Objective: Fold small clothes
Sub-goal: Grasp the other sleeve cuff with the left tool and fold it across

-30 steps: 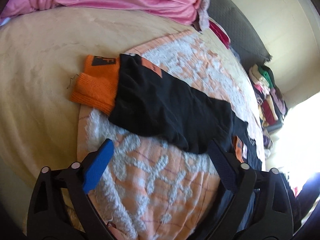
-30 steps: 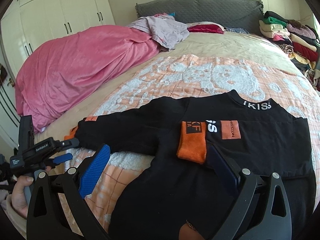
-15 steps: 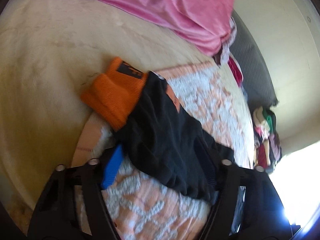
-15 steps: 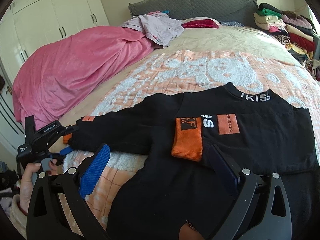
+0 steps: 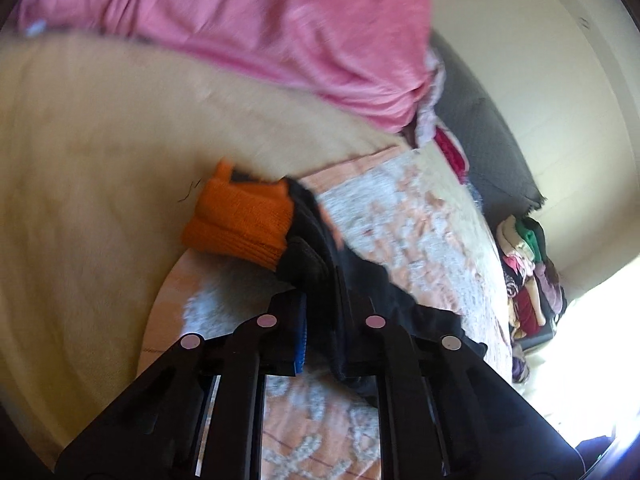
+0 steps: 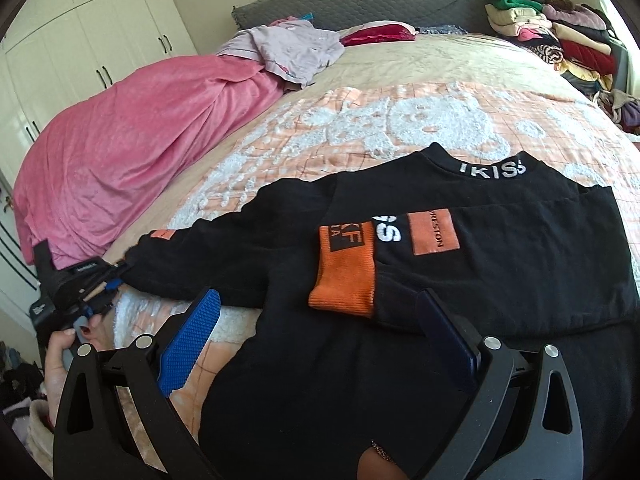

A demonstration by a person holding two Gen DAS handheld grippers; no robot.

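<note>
A small black sweater (image 6: 500, 240) with orange cuffs lies flat on the peach-and-white blanket (image 6: 380, 120). One sleeve is folded across the chest, its orange cuff (image 6: 344, 276) on the body. The other sleeve (image 6: 224, 264) stretches out to the left. My left gripper (image 5: 320, 304) is shut on that black sleeve (image 5: 316, 248) just behind its orange cuff (image 5: 244, 224); it also shows in the right wrist view (image 6: 108, 280) at the sleeve's end. My right gripper (image 6: 316, 332) is open and empty, just above the sweater's lower body.
A pink blanket (image 6: 132, 152) is heaped along the bed's left side. Loose clothes (image 6: 296, 48) and a red pillow (image 6: 376, 34) lie near the grey headboard (image 6: 360, 0). A stack of folded clothes (image 6: 560, 36) stands at the right. White wardrobes (image 6: 80, 40) stand behind.
My left gripper moved forward onto the outstretched sleeve and closed on it behind the orange cuff. My right gripper stayed open and shifted only slightly.
</note>
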